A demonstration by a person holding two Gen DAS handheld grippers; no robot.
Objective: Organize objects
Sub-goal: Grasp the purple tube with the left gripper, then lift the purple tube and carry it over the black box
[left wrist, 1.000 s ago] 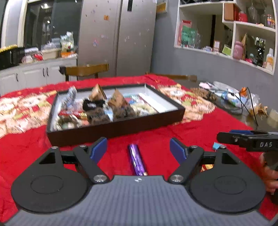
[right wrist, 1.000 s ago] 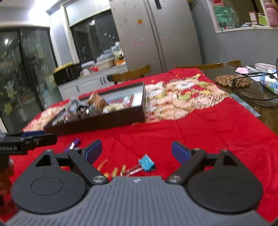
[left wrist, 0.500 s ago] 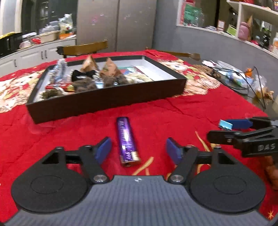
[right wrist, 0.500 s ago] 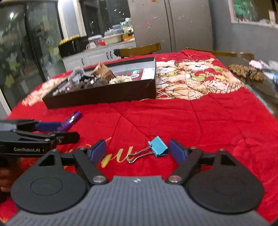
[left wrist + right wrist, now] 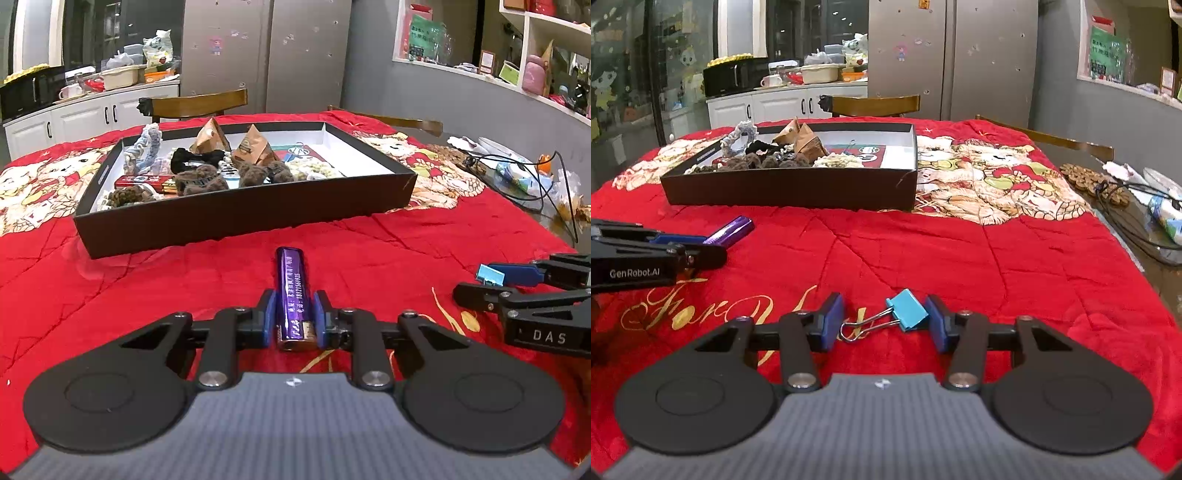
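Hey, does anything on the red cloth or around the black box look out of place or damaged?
Two items lie loose on the red cloth outside the black box: a purple bar and a blue binder clip, each between a hand-held gripper's closing jaws. The box's near right corner looks slightly split.

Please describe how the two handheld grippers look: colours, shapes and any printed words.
Both are alike: the left gripper and right gripper have black linkage arms, two round black discs, blue fingers and a ribbed grey body. Side labels read "GenRobot.AI" and "DAS".
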